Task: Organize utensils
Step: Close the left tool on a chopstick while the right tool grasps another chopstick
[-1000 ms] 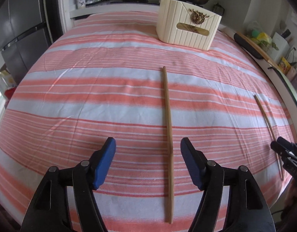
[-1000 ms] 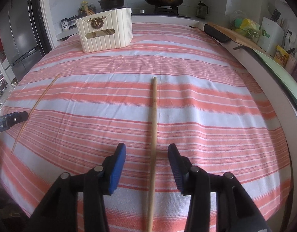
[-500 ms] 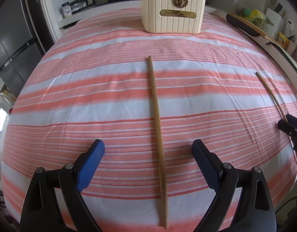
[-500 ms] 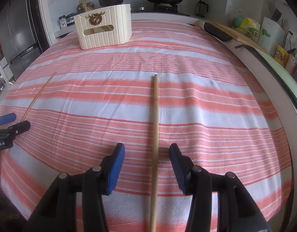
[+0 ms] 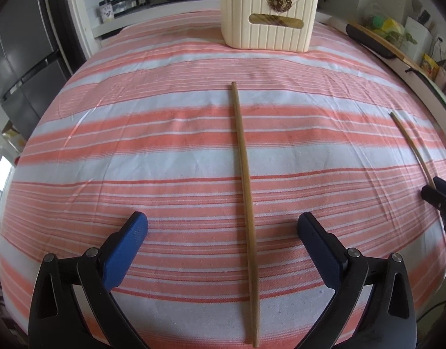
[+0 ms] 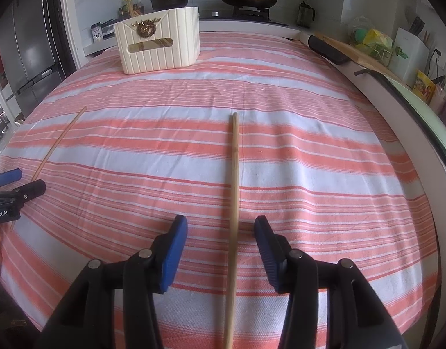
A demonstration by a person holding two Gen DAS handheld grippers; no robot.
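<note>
The left gripper (image 5: 223,229) has just been opening wide over one long thin wooden chopstick (image 5: 246,192), in front of the cream ribbed plastic holder (image 5: 266,32). The right gripper (image 6: 220,226) stands apart around another chopstick (image 6: 234,203).

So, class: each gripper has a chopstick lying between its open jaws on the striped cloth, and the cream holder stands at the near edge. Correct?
Not quite. The cream holder stands at the far end of the striped cloth, as the right wrist view shows. The rest holds: right gripper, left gripper.
</note>
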